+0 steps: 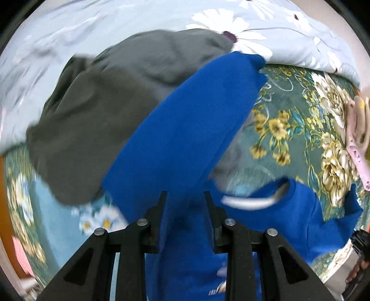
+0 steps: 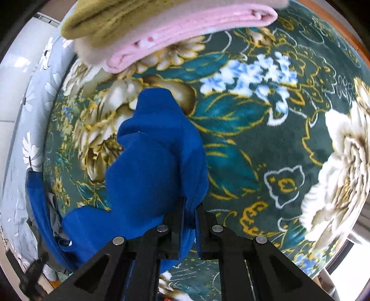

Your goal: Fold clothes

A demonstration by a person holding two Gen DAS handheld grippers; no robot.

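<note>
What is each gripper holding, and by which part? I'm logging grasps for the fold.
Both hold the blue sweatshirt. The left gripper has a sleeve bunched between its fingers; the right gripper pinches a folded edge of blue fabric, which part cannot be told.

1 blue sweatshirt [image 1: 185, 129], 1 grey garment [image 1: 97, 111], 2 hand-held grippers [image 1: 185, 217].

open floral blanket [image 2: 266, 139] right of blue garment [image 2: 157, 162]; folded stack [image 2: 161, 30] beyond

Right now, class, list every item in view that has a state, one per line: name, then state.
Blue sweatshirt: unfolded, lifted, gripped by both tools.
Grey garment: crumpled, unfolded.
Pink blanket: folded, in a stack.
Olive blanket: folded, atop the pink one.
Left tool: shut on blue fabric.
Right tool: shut on blue fabric.
</note>
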